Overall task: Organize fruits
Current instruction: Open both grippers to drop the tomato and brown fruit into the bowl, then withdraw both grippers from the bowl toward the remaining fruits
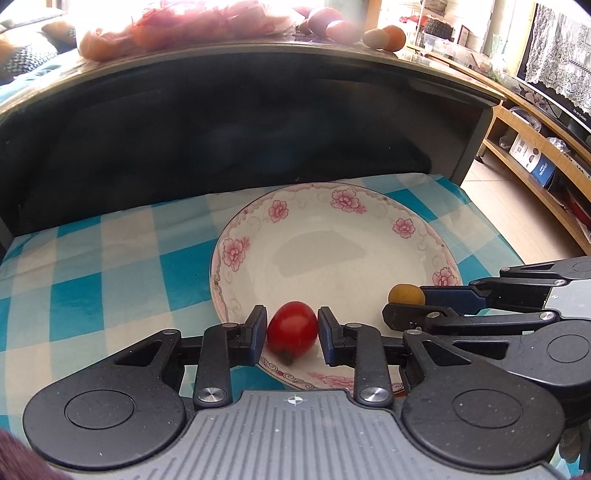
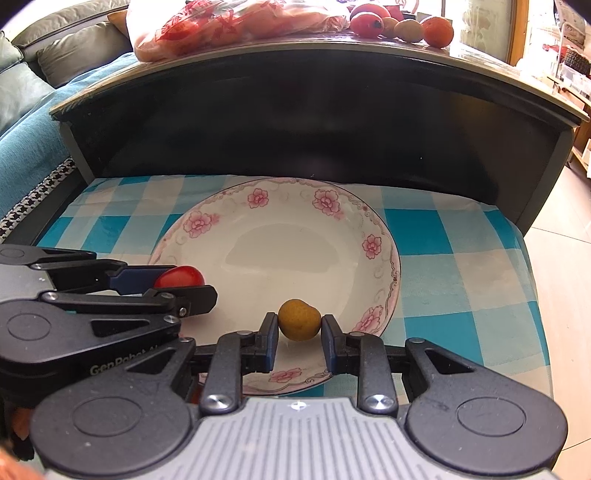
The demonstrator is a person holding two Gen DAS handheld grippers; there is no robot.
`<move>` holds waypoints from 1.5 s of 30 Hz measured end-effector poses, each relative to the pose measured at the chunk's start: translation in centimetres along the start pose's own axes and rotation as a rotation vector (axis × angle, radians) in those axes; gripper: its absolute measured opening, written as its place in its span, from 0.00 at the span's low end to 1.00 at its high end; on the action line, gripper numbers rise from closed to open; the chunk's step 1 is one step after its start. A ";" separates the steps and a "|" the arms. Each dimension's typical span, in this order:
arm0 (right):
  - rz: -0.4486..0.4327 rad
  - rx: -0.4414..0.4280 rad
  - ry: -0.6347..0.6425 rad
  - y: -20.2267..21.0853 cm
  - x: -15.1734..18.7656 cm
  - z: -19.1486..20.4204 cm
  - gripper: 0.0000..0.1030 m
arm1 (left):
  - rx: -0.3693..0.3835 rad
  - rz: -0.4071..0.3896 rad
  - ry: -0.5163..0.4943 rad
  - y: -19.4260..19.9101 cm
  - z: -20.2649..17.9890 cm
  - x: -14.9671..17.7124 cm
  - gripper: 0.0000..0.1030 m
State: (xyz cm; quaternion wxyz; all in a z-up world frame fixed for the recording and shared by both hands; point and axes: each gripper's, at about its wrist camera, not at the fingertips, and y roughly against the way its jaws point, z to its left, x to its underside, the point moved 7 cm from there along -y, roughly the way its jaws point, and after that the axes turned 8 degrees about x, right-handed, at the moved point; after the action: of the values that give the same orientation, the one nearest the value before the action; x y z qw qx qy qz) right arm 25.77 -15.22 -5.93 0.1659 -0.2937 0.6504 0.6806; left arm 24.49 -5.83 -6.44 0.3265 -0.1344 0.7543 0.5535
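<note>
A white plate with pink flowers (image 1: 332, 236) (image 2: 288, 236) lies on a blue checked cloth. My left gripper (image 1: 292, 330) is over the plate's near rim with a small red fruit (image 1: 292, 328) between its pads; the right pad touches it, and a thin gap shows at the left pad. This fruit also shows in the right wrist view (image 2: 180, 277). My right gripper (image 2: 299, 330) is over the plate's near right part with a small yellow-brown fruit (image 2: 299, 319) (image 1: 405, 294) between its pads; slim gaps show on both sides.
The cloth (image 1: 92, 273) covers a low shelf under a dark tabletop (image 2: 332, 66). On top lie a plastic bag of fruit (image 2: 229, 26) and loose red, tan and orange fruits (image 2: 402, 26). A sofa (image 2: 33, 62) is at left, wooden shelving (image 1: 535, 155) at right.
</note>
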 end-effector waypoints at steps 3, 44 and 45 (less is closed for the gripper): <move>-0.002 0.001 -0.003 -0.1 0.0 -0.1 0.28 | -0.007 -0.002 -0.009 0.1 -0.1 0.0 0.37; -0.058 -0.030 -0.030 6.4 1.1 2.4 0.29 | -0.035 -0.050 -0.012 7.3 1.1 1.7 0.52; -0.052 -0.034 -0.024 6.5 1.4 2.7 0.29 | -0.036 -0.048 -0.011 7.5 1.2 2.0 0.53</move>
State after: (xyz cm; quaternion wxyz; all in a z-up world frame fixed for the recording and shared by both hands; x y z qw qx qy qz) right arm 20.21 -13.43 -1.75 0.1864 -0.3053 0.6290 0.6902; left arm 19.15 -1.75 -2.31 0.3413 -0.1552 0.7390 0.5597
